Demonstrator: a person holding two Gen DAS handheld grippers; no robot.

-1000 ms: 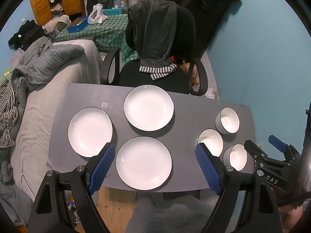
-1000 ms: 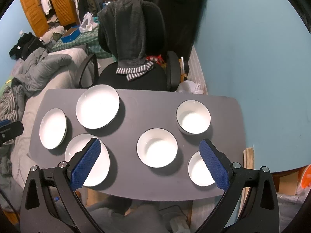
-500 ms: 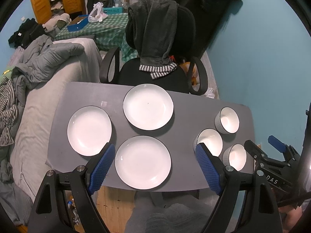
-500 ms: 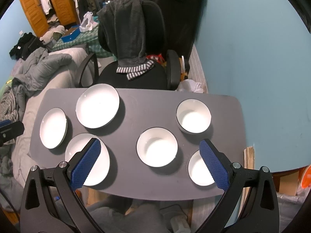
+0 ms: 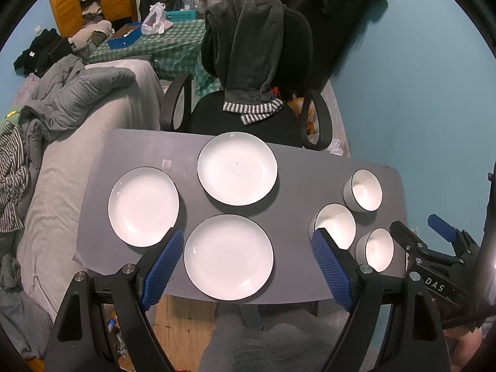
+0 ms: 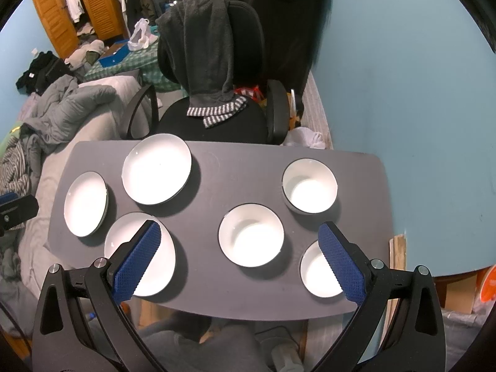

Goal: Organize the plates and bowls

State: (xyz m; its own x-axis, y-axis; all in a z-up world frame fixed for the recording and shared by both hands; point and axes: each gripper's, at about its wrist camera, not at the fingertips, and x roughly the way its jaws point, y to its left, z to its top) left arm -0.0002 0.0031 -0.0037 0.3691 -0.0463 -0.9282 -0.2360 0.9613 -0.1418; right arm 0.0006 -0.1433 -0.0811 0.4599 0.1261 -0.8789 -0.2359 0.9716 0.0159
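Left wrist view shows the left tool (image 5: 245, 263) gaping wide above three plates (image 5: 228, 256) on the desk (image 5: 297, 170), with three bowls (image 6: 251, 235) below the equally wide right tool (image 6: 238, 257). Glazed rims probably slip between pads, and the near bowl (image 6: 319, 276) sits close enough to the desk edge to be knocked off.

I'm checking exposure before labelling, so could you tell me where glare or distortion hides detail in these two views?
Left wrist view: the three plates, like the nearest plate, are blown out to near-flat white; fisheye bends the table edge. Right wrist view: the bowls, like the middle bowl, glare inside, hiding their bottoms; dark vignette fills the corners.
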